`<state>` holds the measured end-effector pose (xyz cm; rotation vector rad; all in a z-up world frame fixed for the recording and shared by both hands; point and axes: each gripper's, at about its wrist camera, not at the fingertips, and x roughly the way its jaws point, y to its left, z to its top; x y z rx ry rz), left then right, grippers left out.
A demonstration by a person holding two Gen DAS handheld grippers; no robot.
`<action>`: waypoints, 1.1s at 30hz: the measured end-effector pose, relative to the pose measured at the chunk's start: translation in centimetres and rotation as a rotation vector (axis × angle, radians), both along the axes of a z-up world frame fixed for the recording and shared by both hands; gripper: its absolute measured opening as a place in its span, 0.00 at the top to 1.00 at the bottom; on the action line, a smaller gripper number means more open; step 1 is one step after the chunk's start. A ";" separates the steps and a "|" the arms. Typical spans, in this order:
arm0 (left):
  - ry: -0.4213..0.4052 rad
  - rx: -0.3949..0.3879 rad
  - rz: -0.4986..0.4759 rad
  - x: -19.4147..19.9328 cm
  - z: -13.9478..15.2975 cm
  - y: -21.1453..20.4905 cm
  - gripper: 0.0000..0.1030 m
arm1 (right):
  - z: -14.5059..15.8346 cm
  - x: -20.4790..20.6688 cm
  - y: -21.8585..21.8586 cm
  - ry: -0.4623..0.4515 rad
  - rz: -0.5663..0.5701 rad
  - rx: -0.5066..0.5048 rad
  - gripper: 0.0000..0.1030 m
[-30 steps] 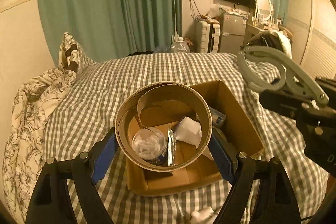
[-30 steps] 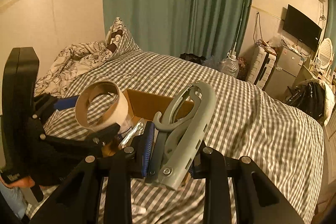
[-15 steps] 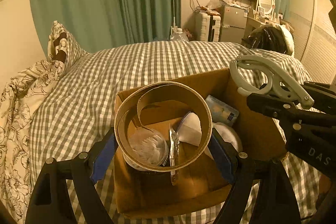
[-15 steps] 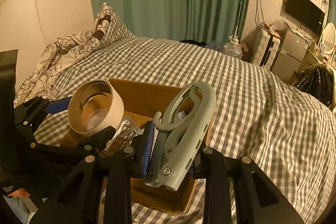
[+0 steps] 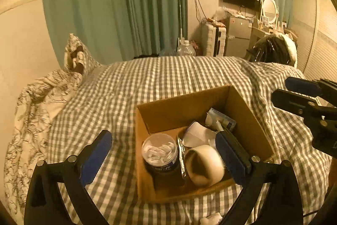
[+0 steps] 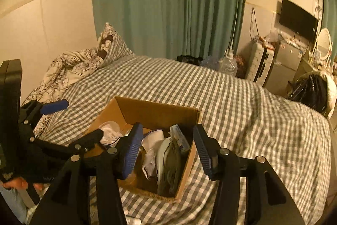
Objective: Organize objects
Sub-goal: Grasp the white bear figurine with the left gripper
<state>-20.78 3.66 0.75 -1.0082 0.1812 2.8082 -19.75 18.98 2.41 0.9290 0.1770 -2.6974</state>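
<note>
An open cardboard box (image 5: 189, 102) sits on the checked bed; it also shows in the right wrist view (image 6: 151, 108). My left gripper (image 5: 166, 156) is open and empty above the box's near side. Below it a tape roll (image 5: 205, 163) lies on its side in the box, beside a clear tub of white pieces (image 5: 159, 151), a foil strip (image 5: 181, 156) and a white pouch (image 5: 198, 133). My right gripper (image 6: 167, 150) is open and empty above the box. The grey folding hanger (image 6: 168, 163) lies inside the box under it.
The bed's checked cover (image 5: 168, 75) spreads all around the box. A floral pillow and duvet (image 5: 52, 88) lie at the left. A small white object (image 5: 211, 218) lies on the cover at the near edge. Green curtains, a fridge and a dresser stand beyond the bed.
Both grippers have opened. The tape roll has dropped from my left gripper into the box. The grey hanger has dropped from my right gripper into the box.
</note>
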 end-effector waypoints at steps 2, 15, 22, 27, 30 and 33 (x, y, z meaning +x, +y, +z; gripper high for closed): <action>0.006 -0.001 0.006 1.0 0.7 -0.3 0.02 | 0.9 1.3 0.2 0.019 0.008 0.009 0.48; -0.035 0.011 0.040 7.8 -1.5 -2.0 0.02 | -0.2 8.2 1.2 0.020 0.037 0.099 0.43; -0.128 0.004 0.054 9.2 -6.8 -0.9 0.02 | -5.6 8.8 2.4 -0.086 0.001 0.096 0.43; -0.208 -0.004 0.036 9.7 -10.7 0.3 0.02 | -9.8 8.6 2.6 -0.168 -0.005 0.090 0.43; -0.245 -0.021 0.018 10.0 -12.4 1.0 0.02 | -11.3 8.3 2.7 -0.201 -0.010 0.082 0.43; -0.259 -0.039 -0.015 10.4 -13.3 2.1 0.02 | -11.9 8.4 3.0 -0.217 -0.011 0.065 0.43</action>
